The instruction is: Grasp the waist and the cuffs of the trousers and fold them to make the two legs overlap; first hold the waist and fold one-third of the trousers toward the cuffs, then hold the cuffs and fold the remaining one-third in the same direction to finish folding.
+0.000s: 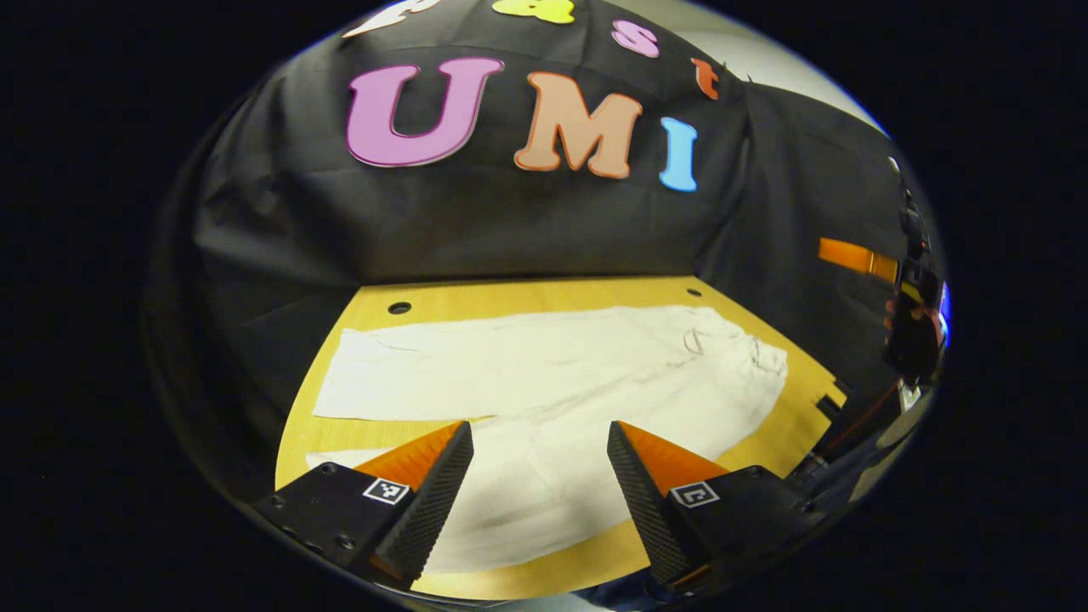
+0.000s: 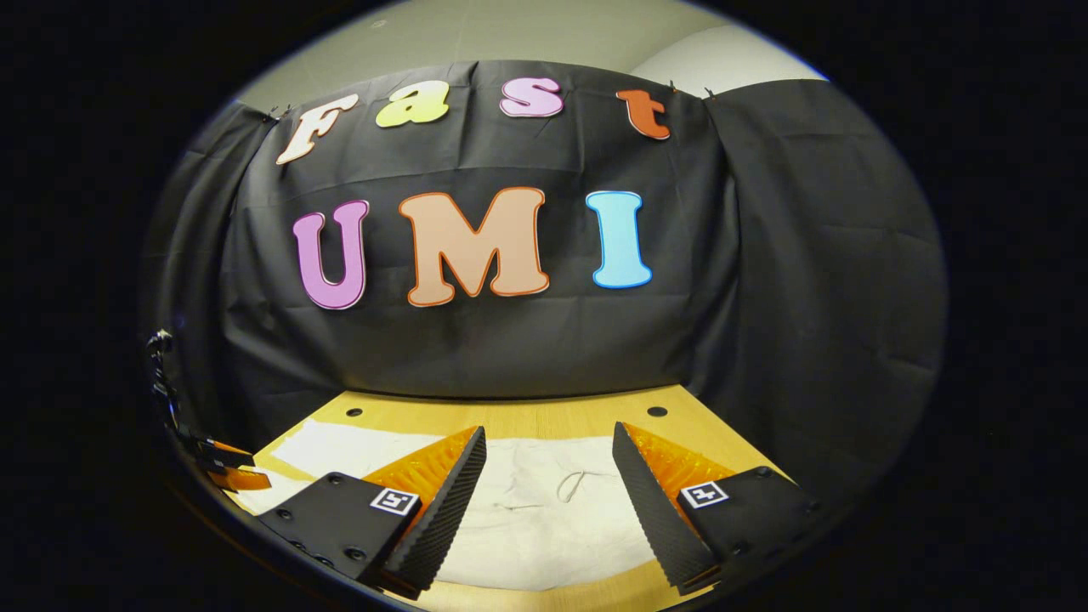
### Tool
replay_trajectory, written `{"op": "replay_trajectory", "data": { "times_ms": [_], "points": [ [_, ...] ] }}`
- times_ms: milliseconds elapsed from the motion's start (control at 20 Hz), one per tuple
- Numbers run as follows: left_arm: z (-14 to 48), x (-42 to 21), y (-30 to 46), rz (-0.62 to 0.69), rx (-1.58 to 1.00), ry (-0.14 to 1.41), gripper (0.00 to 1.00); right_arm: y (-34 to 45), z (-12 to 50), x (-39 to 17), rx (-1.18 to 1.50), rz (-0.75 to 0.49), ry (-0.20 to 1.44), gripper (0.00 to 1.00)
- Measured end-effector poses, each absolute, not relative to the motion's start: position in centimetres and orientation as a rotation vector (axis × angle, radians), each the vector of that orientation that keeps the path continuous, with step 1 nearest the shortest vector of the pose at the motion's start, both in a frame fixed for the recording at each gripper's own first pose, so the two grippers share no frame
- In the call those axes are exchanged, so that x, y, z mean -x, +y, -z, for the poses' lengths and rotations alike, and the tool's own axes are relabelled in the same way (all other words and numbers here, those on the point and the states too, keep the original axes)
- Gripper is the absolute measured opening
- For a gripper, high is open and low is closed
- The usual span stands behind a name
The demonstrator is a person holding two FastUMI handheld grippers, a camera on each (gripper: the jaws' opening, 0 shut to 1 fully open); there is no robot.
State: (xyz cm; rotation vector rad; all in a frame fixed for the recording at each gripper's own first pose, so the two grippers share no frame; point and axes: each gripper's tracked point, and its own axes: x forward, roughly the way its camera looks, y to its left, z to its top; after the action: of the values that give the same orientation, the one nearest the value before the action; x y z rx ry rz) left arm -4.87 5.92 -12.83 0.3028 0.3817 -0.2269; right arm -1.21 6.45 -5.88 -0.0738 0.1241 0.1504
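White trousers point(image 1: 544, 382) spread flat on the wooden surface point(image 1: 790, 425), left claw point(image 1: 540, 438) held wide above them, right claw point(image 2: 548, 442) likewise wide near the waist.

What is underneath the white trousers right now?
The trousers lie spread flat on the yellow wooden table, whose bare surface shows around their edges. Whatever lies directly beneath the cloth is covered. Both grippers hover above with jaws open, holding nothing.
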Motion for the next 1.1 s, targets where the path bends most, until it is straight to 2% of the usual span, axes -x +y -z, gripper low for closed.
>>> {"op": "replay_trajectory", "data": {
  "times_ms": [350, 400, 550, 650, 700, 750, 850, 900, 950, 1000, 1050, 1100],
  "points": [
    [21.2, 9.8, 8.5, 0.483, -0.582, 0.713, 0.95, 7.5, 8.6, 3.2, 0.121, -0.147, 0.188, 0.96],
    [22.1, 10.6, 9.0, 0.513, -0.617, 0.753, 0.95, 7.7, 8.7, 3.4, 0.126, -0.148, 0.193, 0.92],
    [24.7, 12.4, 10.9, 0.588, -0.721, 0.851, 0.93, 8.6, 8.9, 4.1, 0.123, -0.151, 0.197, 0.92],
    [25.5, 13.1, 12.1, 0.614, -0.77, 0.893, 0.93, 9.1, 9.0, 4.5, 0.111, -0.153, 0.202, 0.92],
    [25.8, 13.3, 12.8, 0.622, -0.787, 0.911, 0.94, 9.2, 9.0, 4.6, 0.112, -0.153, 0.204, 0.96],
    [26.1, 13.5, 13.5, 0.627, -0.802, 0.929, 0.94, 9.3, 9.1, 4.7, 0.119, -0.152, 0.206, 0.92],
    [26.4, 13.5, 14.6, 0.63, -0.832, 0.95, 0.93, 9.5, 9.3, 5.0, 0.134, -0.149, 0.214, 0.92],
    [26.5, 13.3, 15.3, 0.624, -0.849, 0.964, 0.93, 9.5, 9.5, 5.1, 0.136, -0.147, 0.218, 0.96],
    [26.4, 12.9, 16.2, 0.616, -0.864, 0.975, 0.93, 9.5, 9.6, 5.2, 0.134, -0.145, 0.221, 0.96],
    [26.3, 12.7, 16.9, 0.607, -0.878, 0.985, 0.93, 9.5, 9.7, 5.3, 0.131, -0.143, 0.222, 0.92],
    [26.2, 12.4, 17.6, 0.601, -0.888, 0.992, 0.93, 9.4, 9.7, 5.3, 0.129, -0.14, 0.222, 0.96],
    [26.1, 12.2, 18.1, 0.591, -0.893, 1.0, 0.93, 9.3, 9.6, 5.2, 0.13, -0.135, 0.222, 0.92]
  ]
}}
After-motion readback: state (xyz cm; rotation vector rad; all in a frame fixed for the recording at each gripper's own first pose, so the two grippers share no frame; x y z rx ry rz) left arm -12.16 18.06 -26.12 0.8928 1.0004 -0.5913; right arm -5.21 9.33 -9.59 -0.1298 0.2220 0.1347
